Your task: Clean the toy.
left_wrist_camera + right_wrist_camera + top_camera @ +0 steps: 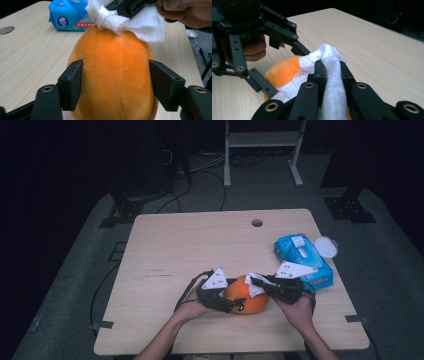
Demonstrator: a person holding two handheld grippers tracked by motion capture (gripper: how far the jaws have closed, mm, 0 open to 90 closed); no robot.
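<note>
An orange plush toy lies on the wooden table near its front edge. My left gripper comes in from the left, and its two black pads press against the toy's sides. My right gripper reaches in from the right and is shut on a crumpled white wipe. The wipe rests on the toy's far end. In the right gripper view the orange toy shows below the wipe, between the left gripper's jaws.
A blue pack of wet wipes lies at the table's right side, with a round white lid beside it. A cable hole sits near the far edge. A white frame stands on the floor beyond the table.
</note>
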